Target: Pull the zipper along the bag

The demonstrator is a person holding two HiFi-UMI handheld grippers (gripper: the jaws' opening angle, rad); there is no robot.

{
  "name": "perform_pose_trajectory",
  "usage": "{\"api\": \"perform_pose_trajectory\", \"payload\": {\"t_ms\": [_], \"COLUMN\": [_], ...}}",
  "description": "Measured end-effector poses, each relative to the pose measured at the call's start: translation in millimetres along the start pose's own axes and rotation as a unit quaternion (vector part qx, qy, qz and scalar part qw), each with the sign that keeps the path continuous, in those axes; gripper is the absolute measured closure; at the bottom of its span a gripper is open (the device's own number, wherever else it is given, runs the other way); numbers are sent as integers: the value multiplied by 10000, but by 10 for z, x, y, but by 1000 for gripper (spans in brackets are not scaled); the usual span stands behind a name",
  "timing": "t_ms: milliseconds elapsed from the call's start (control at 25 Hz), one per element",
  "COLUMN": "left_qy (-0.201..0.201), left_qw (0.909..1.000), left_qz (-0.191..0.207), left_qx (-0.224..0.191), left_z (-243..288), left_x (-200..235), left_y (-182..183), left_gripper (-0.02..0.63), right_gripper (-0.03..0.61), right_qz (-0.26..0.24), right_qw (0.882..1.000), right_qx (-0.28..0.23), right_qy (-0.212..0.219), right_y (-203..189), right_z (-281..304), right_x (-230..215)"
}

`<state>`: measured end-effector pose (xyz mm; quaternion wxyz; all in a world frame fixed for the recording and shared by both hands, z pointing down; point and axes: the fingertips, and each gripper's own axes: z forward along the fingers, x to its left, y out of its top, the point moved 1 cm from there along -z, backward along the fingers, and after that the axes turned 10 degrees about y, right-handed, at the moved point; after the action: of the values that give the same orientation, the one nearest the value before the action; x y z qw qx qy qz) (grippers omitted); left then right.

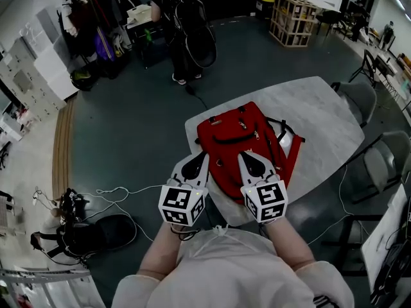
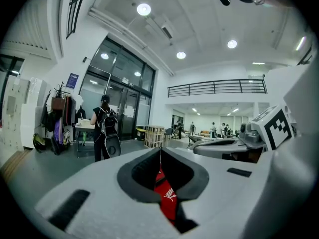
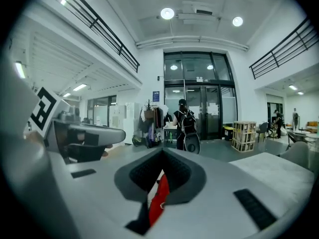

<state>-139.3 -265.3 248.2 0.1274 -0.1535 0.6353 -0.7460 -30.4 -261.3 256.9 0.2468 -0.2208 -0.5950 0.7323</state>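
A red backpack (image 1: 241,140) with black straps lies flat on the pale table (image 1: 321,114); a dark zipper line curves across its front pocket (image 1: 234,137). Both grippers hover over the bag's near end, side by side and pointing away from me. My left gripper (image 1: 203,153) is shut with nothing between its jaws. In the left gripper view (image 2: 160,149) only a strip of the red bag (image 2: 167,198) shows through the jaw hollow. My right gripper (image 1: 242,154) is also shut and empty, and the right gripper view (image 3: 163,151) shows a sliver of red bag (image 3: 160,198) below the jaws.
Two grey chairs (image 1: 359,98) (image 1: 385,159) stand at the table's right side. Cables (image 1: 115,194) and a dark bag (image 1: 90,236) lie on the floor at the left. A person with a backpack (image 1: 183,18) stands far behind, near a wooden crate (image 1: 293,18).
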Motion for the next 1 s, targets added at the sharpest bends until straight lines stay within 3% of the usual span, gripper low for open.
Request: {"api": "perform_pose_trajectory", "payload": {"t_ms": [1000], "left_qy": [-163], "left_qw": [9998], "left_qz": [107], "left_qx": [79], "left_z": [-8], "left_x": [-150], "left_y": [-53], "left_gripper": [594], "right_gripper": [554], "right_qz": [82], "right_qw": [9996], "right_qx": [-185], "right_qy": [201], "right_y": [34], "right_z": [-33], "right_x": [91]}}
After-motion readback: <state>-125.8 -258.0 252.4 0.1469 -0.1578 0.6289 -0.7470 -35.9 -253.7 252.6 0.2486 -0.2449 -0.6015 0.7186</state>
